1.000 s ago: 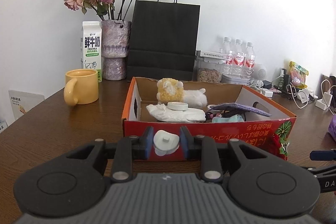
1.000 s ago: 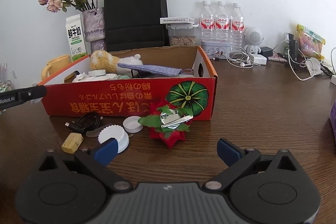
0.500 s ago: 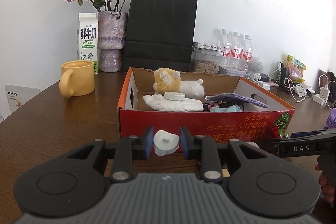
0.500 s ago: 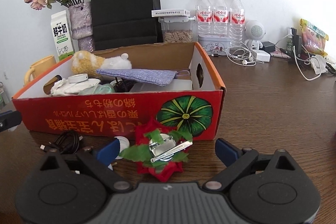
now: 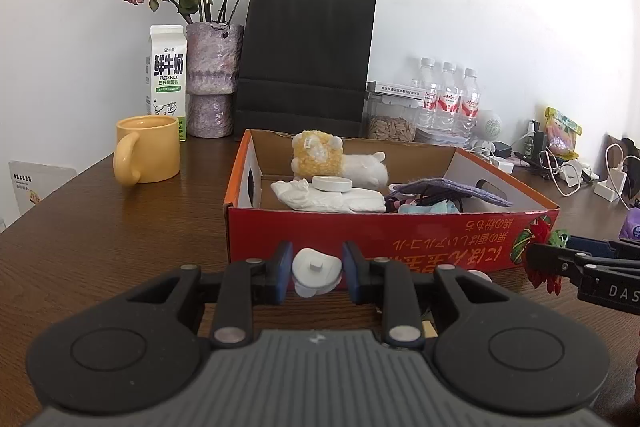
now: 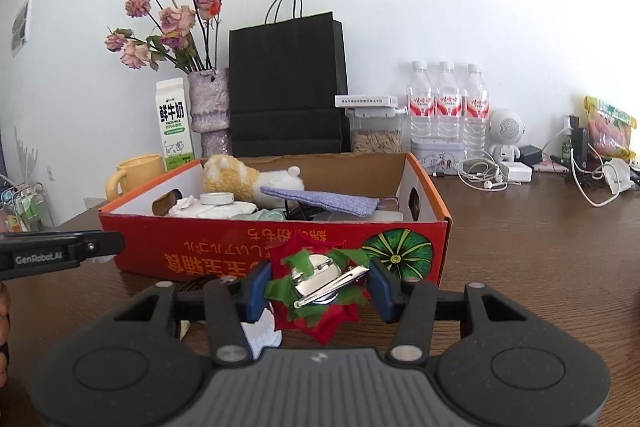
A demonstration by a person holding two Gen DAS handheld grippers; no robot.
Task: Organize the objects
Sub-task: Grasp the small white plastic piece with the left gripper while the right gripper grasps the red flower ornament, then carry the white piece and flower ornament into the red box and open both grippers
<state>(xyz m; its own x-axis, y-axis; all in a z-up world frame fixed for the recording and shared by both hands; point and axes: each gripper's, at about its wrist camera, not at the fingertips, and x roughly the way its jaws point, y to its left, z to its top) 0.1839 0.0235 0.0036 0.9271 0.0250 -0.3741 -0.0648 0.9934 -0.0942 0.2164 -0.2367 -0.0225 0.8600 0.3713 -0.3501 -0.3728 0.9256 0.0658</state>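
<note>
Red fabric flower clip [image 6: 316, 285] and round white plastic cap [image 5: 316, 269], seemingly clamped by right gripper [image 6: 317, 287] and left gripper [image 5: 315, 271], should be lifted clear over the red cardboard box [image 5: 384, 239] wall.

right tool [image 6: 316, 285] now closed on red flower clip [image 6: 316, 291], previously open

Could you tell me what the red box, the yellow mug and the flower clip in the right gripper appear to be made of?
Red box: printed cardboard, brown raw inner walls.
Yellow mug: probably glazed ceramic, thick walls with a soft sheen.
Flower clip: apparently fabric petals and leaves around a shiny metal clasp, held by the right gripper.
</note>
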